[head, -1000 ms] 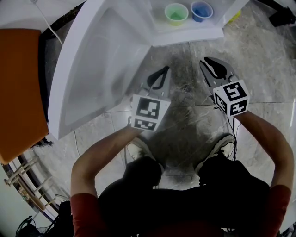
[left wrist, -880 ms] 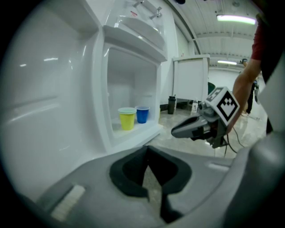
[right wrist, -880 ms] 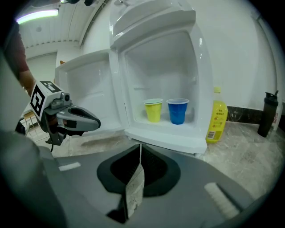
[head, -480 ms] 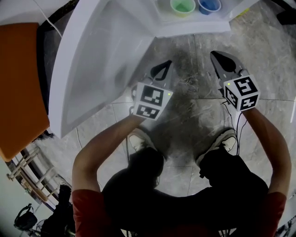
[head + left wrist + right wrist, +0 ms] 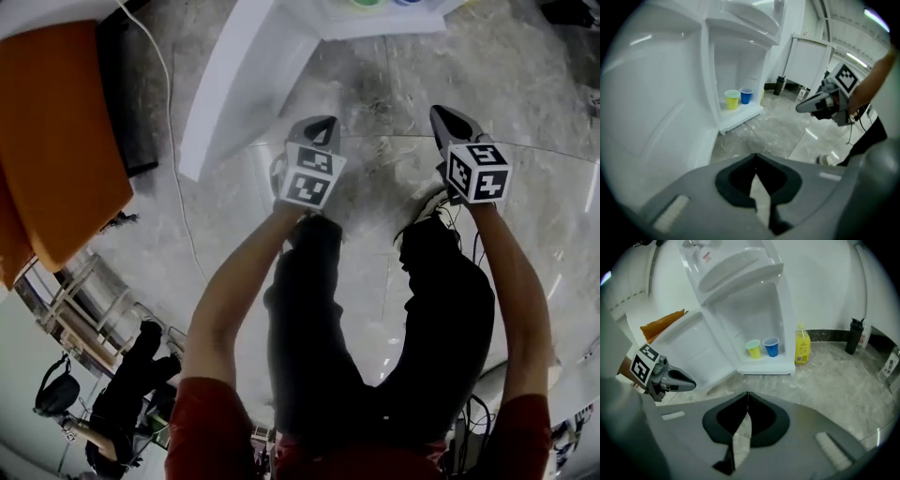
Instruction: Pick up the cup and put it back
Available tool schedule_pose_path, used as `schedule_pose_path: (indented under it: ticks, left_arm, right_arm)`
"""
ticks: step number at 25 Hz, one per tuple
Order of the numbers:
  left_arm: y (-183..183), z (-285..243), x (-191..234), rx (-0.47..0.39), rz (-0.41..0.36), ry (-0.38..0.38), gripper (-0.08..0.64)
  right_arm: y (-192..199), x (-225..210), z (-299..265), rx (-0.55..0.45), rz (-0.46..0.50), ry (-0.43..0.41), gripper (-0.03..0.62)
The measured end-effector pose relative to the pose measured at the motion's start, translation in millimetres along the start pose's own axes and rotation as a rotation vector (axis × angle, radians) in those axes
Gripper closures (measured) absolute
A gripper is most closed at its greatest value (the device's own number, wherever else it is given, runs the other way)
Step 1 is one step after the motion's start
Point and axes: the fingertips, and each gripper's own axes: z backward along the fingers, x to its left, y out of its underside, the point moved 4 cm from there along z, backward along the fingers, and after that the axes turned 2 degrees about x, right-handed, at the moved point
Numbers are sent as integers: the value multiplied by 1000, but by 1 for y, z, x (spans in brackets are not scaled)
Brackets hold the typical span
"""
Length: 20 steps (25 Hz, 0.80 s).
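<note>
Two cups stand side by side on the lowest shelf of the open white fridge (image 5: 740, 310): a yellow-green cup (image 5: 753, 349) (image 5: 732, 100) and, to its right, a blue cup (image 5: 771, 347) (image 5: 746, 96). Both grippers hang over the marble floor well short of the fridge. My left gripper (image 5: 322, 120) (image 5: 755, 161) is shut, with nothing between its tips. My right gripper (image 5: 441, 111) (image 5: 748, 397) is also shut and empty. Each gripper shows in the other's view, the right gripper (image 5: 802, 108) and the left gripper (image 5: 691, 382). In the head view the cups lie at the very top edge, mostly cut off.
The fridge door (image 5: 234, 84) swings out to the left of my left gripper. A yellow bottle (image 5: 802, 348) stands on the floor right of the fridge and a black bottle (image 5: 853, 336) further right by the wall. An orange object (image 5: 56, 141) sits at far left.
The view has pulled away from the fridge, and the cups have slid up to the top edge of the head view. The right gripper's jaws have closed. Both grippers stay side by side.
</note>
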Motion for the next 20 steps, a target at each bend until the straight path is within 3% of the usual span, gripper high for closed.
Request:
schedule_pose_path:
  ticks: [5,8,11,17,20]
  left_arm:
    - [-43,107,-39,6,133,12,558]
    - [-72,184,-60,-9,205,2,558]
    - [-107,263,-76,-35,272,-12,558]
    - [-165,391,-100,-95,286,-18,558]
    - [-185,449,-109,-124,342,-10,558]
  right_arm:
    - [-32,60,99,52,-13,83,591]
    - [-47,100,163,138,-71,118,591]
    - [-70,137,230,197,-62,133,591]
    - [-120,187,348,180,-108,168,591]
    - [-148,209,396,146,-149,145,591]
